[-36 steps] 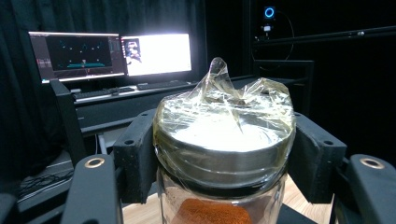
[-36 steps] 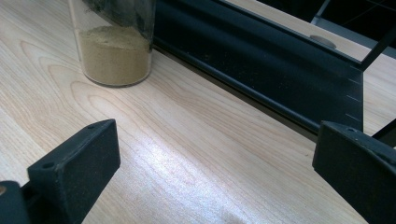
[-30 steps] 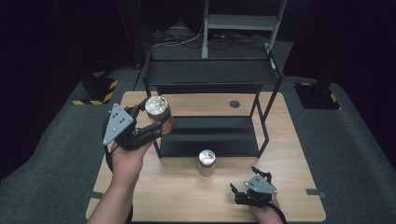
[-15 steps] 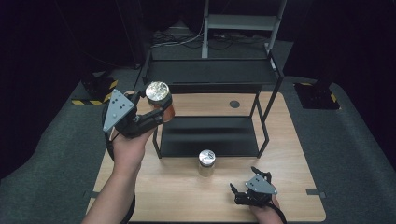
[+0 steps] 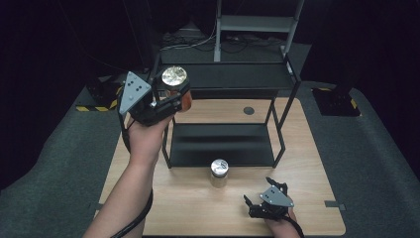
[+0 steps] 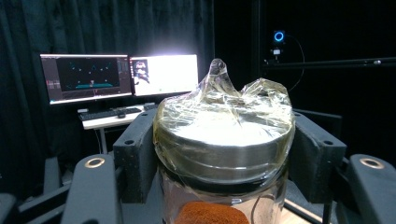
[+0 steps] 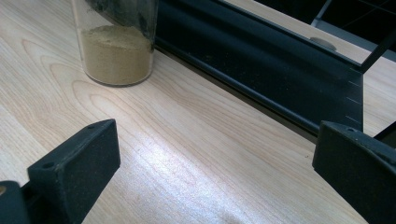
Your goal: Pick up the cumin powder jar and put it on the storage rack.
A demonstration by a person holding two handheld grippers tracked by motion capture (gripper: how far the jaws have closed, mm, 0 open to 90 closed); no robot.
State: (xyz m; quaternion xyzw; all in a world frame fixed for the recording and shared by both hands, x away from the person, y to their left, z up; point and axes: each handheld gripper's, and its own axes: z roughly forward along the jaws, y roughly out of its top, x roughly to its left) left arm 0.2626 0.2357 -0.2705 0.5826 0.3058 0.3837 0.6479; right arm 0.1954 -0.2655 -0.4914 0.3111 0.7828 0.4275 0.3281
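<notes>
The wooden table [image 5: 307,163] carries a black metal rack [image 5: 223,144], which stands just beside the left gripper [image 5: 171,99] and beyond the right gripper [image 5: 262,206]. The left gripper is raised above the table's left side, and its jaws are clamped on a jar of orange powder [image 6: 224,154] with a silver lid wrapped in clear film. The right gripper rests low on the table with its jaws wide apart and nothing between them. A jar of tan powder [image 7: 116,42] stands near it, ahead and to the left.
</notes>
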